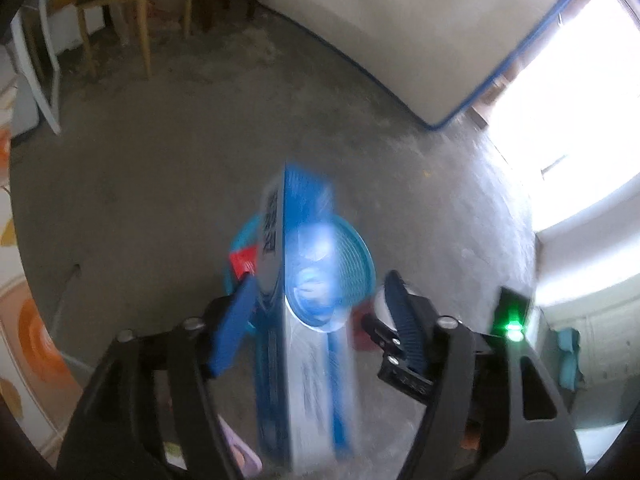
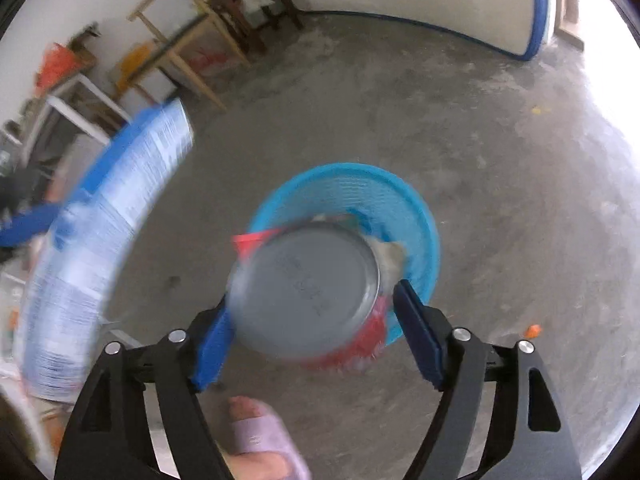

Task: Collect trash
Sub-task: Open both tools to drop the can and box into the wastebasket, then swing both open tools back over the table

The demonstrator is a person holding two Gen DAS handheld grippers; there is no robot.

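A blue plastic basket (image 2: 400,196) stands on the concrete floor, also in the left wrist view (image 1: 356,272). My left gripper (image 1: 324,312) has its jaws spread; a blurred blue-and-white carton (image 1: 308,320) stands between them against the left pad, above the basket, and shows at the left of the right wrist view (image 2: 100,240). My right gripper (image 2: 312,328) is shut on a red can (image 2: 304,288), its grey bottom facing the camera, just above the basket's near rim. Some trash lies in the basket, partly hidden.
Wooden stools and tables (image 1: 132,4) stand along the far wall. A mattress with blue trim (image 1: 420,28) leans there. A foot in a purple slipper (image 2: 260,436) is below my right gripper. A bright doorway (image 1: 580,120) is at the right.
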